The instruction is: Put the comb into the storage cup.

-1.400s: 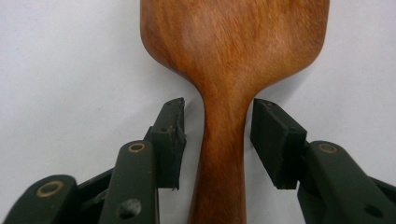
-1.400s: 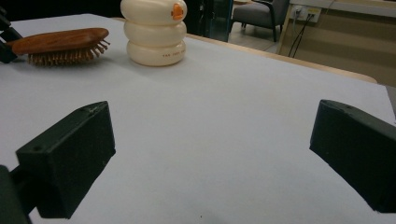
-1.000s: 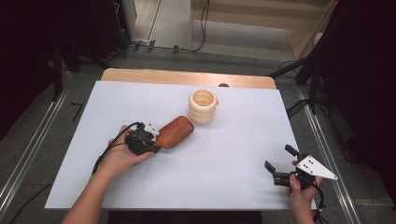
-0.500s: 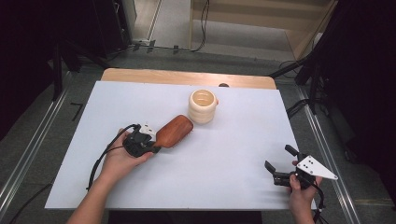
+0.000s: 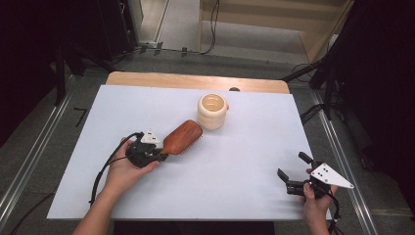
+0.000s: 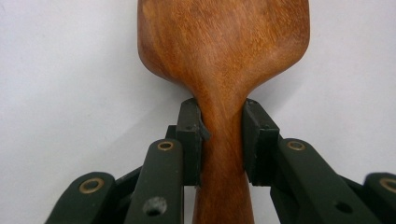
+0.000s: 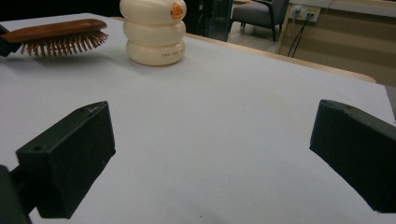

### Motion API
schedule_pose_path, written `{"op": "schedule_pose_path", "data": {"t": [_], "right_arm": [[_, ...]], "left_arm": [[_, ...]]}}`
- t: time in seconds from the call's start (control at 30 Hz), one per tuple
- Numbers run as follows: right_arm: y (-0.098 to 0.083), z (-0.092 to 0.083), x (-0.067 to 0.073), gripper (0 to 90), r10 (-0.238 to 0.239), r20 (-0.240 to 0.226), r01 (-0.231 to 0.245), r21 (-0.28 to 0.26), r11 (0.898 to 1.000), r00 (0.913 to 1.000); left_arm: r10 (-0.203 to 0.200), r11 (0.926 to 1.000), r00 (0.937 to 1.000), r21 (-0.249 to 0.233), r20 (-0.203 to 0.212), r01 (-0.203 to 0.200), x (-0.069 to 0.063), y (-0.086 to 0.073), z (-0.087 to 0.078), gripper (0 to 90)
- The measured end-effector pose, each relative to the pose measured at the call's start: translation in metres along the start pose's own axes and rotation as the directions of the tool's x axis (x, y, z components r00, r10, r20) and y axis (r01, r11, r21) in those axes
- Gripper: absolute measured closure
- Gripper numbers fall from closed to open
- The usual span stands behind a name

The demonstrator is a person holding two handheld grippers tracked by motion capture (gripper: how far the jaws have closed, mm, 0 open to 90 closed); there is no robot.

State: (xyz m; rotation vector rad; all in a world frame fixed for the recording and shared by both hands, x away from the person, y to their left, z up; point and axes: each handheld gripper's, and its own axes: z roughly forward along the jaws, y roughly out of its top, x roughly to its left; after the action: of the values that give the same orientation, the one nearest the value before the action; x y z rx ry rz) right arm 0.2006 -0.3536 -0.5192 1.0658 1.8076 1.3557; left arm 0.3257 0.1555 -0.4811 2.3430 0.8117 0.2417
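Note:
A wooden hairbrush (image 5: 182, 137) lies bristles down over the white table sheet, left of centre. My left gripper (image 5: 157, 151) is shut on its handle; in the left gripper view both pads (image 6: 190, 135) press the narrow neck of the hairbrush (image 6: 224, 51). In the right gripper view the hairbrush (image 7: 56, 32) is held slightly above the sheet. A cream ribbed cup (image 5: 212, 111) stands just beyond the brush head. My right gripper (image 5: 292, 170) rests at the near right corner, jaws wide apart with nothing between them (image 7: 212, 149).
The white sheet (image 5: 244, 156) covers the table, with a wooden strip (image 5: 195, 82) at its far edge. The cream cup (image 7: 153, 30) bears a small orange mark. A cable trails from the left gripper (image 5: 105, 171). Floor and dark furniture surround the table.
The left hand with the hairbrush has shifted slightly; the right gripper has stayed where it was.

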Motion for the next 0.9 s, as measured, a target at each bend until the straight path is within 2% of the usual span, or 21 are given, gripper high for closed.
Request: {"op": "schedule_pose_path", "data": {"t": [0.07, 0.17, 0.2, 0.3, 0.47, 0.5, 0.6, 0.7, 0.73, 0.77, 0.87, 0.9], "right_arm": [[0.000, 0.000, 0.000, 0.0, 0.001, 0.000, -0.001, 0.001, 1.000, 1.0000], [0.000, 0.000, 0.000, 0.0, -0.001, 0.000, 0.001, 0.003, 1.000, 1.0000], [0.000, 0.000, 0.000, 0.0, -0.001, 0.000, 0.001, 0.003, 1.000, 1.0000], [0.000, 0.000, 0.000, 0.0, -0.001, 0.000, 0.001, 0.003, 1.000, 1.0000], [0.000, 0.000, 0.000, 0.0, -0.001, 0.001, 0.001, 0.003, 1.000, 1.0000], [0.000, 0.000, 0.000, 0.0, 0.000, 0.000, 0.000, 0.003, 1.000, 1.0000], [0.000, 0.000, 0.000, 0.0, -0.002, 0.000, 0.002, 0.003, 1.000, 1.0000], [0.000, 0.000, 0.000, 0.0, -0.002, 0.001, 0.002, 0.003, 1.000, 1.0000], [0.000, 0.000, 0.000, 0.0, -0.002, 0.000, 0.002, 0.004, 1.000, 1.0000], [0.000, 0.000, 0.001, 0.0, 0.002, 0.000, -0.002, 0.006, 1.000, 1.0000], [0.000, 0.000, 0.001, 0.0, -0.002, 0.002, 0.002, 0.005, 1.000, 1.0000], [0.000, 0.000, 0.001, 0.0, -0.001, 0.003, 0.001, 0.005, 1.000, 1.0000]], "left_arm": [[0.000, 0.9999, 1.0000, -0.011, 0.000, 0.000, -0.001, 0.000, -0.001, 71.9], [-0.007, 0.9983, 1.0000, -0.058, -0.005, 0.007, -0.003, 0.000, -0.006, 71.9], [-0.007, 0.9983, 1.0000, -0.058, -0.005, 0.007, -0.003, 0.000, -0.006, 71.9], [-0.024, 0.9936, 0.9997, -0.110, -0.006, 0.024, -0.007, 0.002, -0.010, 71.9], [-0.017, 0.9880, 0.9997, -0.154, -0.019, 0.014, -0.011, 0.003, -0.016, 71.8], [-0.025, 0.9838, 0.9995, -0.178, -0.018, 0.021, -0.013, 0.003, -0.018, 71.8], [-0.028, 0.9806, 0.9994, -0.195, -0.018, 0.024, -0.015, 0.003, -0.020, 71.9], [-0.039, 0.9710, 0.9992, -0.237, -0.012, 0.035, -0.019, 0.002, -0.025, 71.8], [-0.039, 0.9710, 0.9992, -0.237, -0.012, 0.035, -0.019, 0.002, -0.025, 71.8], [-0.051, 0.9642, 0.9987, -0.261, -0.011, 0.046, -0.022, 0.002, -0.026, 71.9], [-0.055, 0.9600, 0.9984, -0.275, -0.011, 0.050, -0.025, 0.003, -0.027, 71.8], [-0.054, 0.9563, 0.9984, -0.289, -0.016, 0.047, -0.027, 0.003, -0.028, 71.9]]}}
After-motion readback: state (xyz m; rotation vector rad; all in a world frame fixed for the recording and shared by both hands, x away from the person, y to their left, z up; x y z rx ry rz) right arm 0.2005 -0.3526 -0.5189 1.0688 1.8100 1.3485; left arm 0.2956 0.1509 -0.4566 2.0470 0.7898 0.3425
